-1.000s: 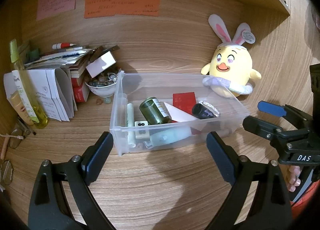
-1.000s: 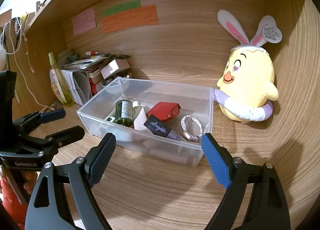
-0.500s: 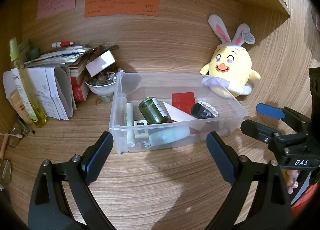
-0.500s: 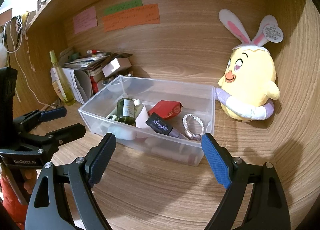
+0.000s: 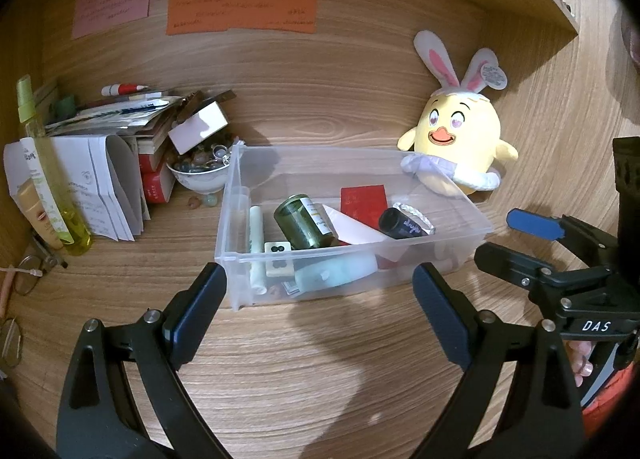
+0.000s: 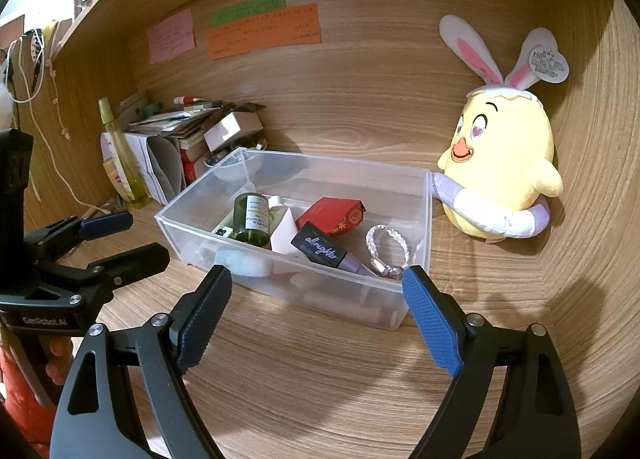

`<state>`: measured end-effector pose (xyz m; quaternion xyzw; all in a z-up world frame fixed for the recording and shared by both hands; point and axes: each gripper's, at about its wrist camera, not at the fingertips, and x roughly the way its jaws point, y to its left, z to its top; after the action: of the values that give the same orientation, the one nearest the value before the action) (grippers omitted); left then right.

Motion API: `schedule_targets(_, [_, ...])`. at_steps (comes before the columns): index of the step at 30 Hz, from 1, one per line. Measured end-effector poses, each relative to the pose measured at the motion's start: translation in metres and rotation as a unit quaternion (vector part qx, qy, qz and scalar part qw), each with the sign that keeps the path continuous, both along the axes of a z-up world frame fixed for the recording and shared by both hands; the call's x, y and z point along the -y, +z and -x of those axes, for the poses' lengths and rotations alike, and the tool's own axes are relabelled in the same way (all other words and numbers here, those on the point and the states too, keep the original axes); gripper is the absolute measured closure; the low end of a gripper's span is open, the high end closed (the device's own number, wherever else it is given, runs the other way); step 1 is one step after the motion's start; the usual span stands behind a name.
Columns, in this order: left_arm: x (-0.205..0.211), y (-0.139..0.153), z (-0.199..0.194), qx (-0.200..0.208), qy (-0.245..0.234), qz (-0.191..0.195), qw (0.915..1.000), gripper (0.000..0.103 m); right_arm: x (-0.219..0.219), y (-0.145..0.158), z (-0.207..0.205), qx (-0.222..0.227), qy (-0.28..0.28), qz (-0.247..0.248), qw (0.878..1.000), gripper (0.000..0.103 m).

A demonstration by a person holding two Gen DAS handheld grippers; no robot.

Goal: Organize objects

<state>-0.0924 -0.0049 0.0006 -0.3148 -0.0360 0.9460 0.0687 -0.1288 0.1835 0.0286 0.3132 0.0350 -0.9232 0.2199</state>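
Meanwhile, little has changed over the last second: the clear bin [image 5: 352,255] has only drifted slightly in both views, mid-frame on the wooden surface [image 5: 320,359]. The left gripper [image 5: 320,299] and right gripper [image 6: 316,295] stay wide and empty, so sorting seems paused or finished, the green bottle [image 6: 252,219] and bracelet [image 6: 386,251] lying inside.
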Motion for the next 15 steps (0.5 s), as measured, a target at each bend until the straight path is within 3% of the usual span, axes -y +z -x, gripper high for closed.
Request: schedule_targets(15, [-0.0022, 0.0001, 0.0028, 0.004, -0.01, -0.007, 0.9999, 0.008, -0.0005, -0.0032, 0.0035, 0.003, 0.003, -0.001, 1.0, 0.017])
